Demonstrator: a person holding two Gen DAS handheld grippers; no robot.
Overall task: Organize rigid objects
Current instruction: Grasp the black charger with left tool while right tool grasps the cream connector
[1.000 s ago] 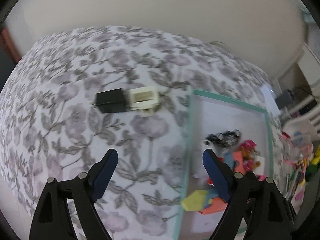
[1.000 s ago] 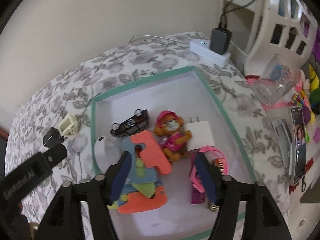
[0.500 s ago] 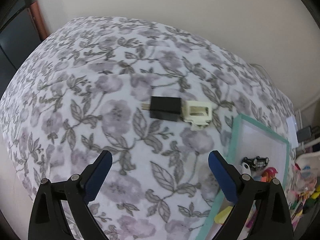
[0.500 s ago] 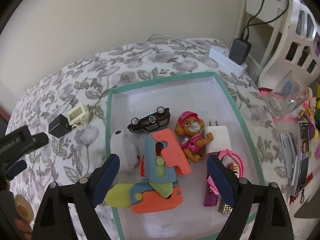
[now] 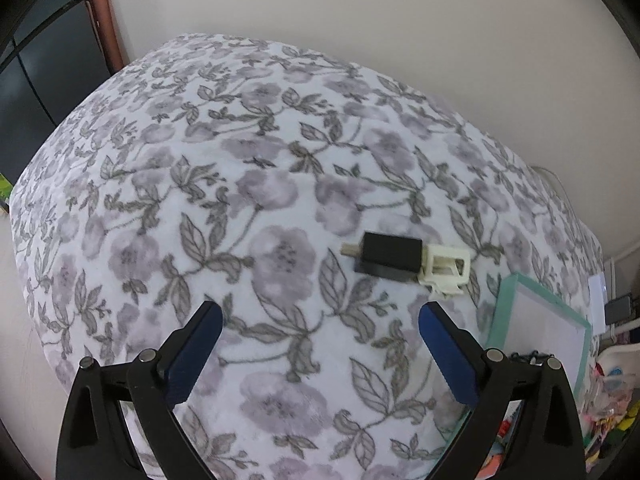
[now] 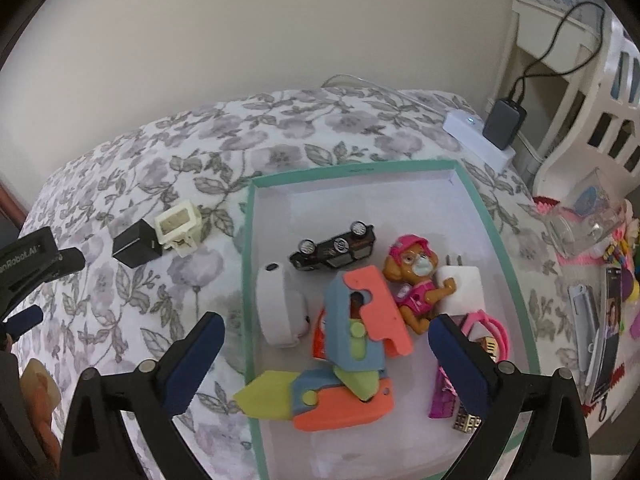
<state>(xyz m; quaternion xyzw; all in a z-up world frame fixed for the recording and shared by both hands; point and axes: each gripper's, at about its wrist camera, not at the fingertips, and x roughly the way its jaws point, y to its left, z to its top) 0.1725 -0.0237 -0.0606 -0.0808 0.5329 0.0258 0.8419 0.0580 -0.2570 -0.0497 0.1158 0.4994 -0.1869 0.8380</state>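
Observation:
A black charger block [image 5: 390,256] and a cream plastic clip [image 5: 446,268] lie touching on the floral blanket [image 5: 240,200], left of a teal-rimmed white tray [image 5: 496,320]. They also show in the right wrist view as the black block [image 6: 136,248] and the clip [image 6: 178,226]. My left gripper [image 5: 320,316] is open and empty, above the blanket short of the block. My right gripper [image 6: 326,328] is open and empty above the tray [image 6: 250,240], which holds a toy car [image 6: 334,248], a pup figure [image 6: 412,280], a white charger [image 6: 460,290], foam toys [image 6: 352,344] and a white device [image 6: 278,308].
A white power strip with a dark adapter [image 6: 502,124] sits past the tray's far right corner. White furniture [image 6: 592,100], a clear cup [image 6: 588,220] and a phone [image 6: 612,320] stand right. The wall [image 5: 360,20] runs behind the bed. A dark door [image 5: 40,80] is at left.
My left gripper has swung left and back, so the black block and clip now sit right of centre. My right gripper has pulled back a little from the tray. Both stay open.

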